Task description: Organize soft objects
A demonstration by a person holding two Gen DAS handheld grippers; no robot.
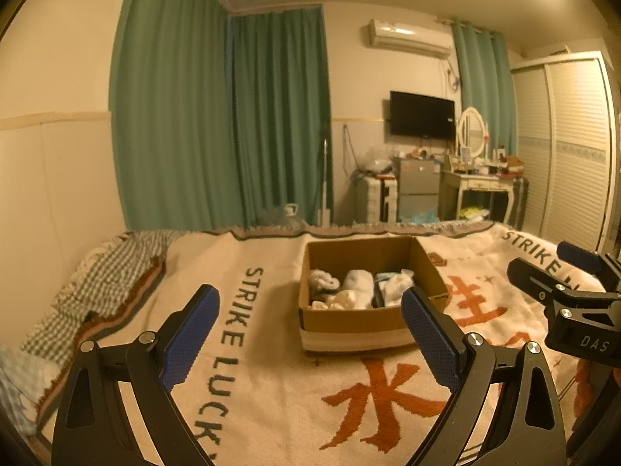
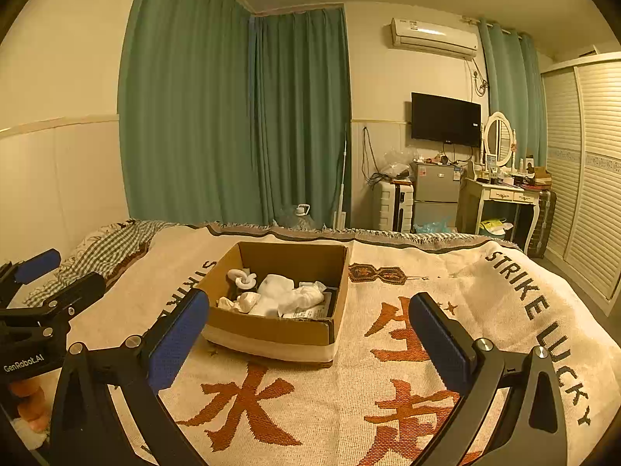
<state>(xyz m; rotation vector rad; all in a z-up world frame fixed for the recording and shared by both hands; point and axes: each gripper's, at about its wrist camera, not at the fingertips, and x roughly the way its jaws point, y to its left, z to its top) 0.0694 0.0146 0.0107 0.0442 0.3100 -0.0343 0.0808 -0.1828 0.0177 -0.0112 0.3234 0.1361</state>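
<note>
An open cardboard box (image 1: 349,324) (image 2: 271,334) sits on the bed blanket and holds several white rolled socks (image 1: 359,285) (image 2: 277,293). My left gripper (image 1: 310,303) is open and empty, held above the blanket just in front of the box. My right gripper (image 2: 310,312) is open and empty, in front of the box and to its right. The right gripper also shows at the right edge of the left wrist view (image 1: 551,268). The left gripper shows at the left edge of the right wrist view (image 2: 58,268).
A cream blanket (image 1: 271,388) (image 2: 427,272) with orange characters and "STRIKE LUCKY" lettering covers the bed. A checked cloth (image 1: 104,272) (image 2: 112,244) lies at the far left. Green curtains, a small fridge (image 2: 434,194), a dressing table (image 2: 504,194) and a wardrobe stand beyond the bed.
</note>
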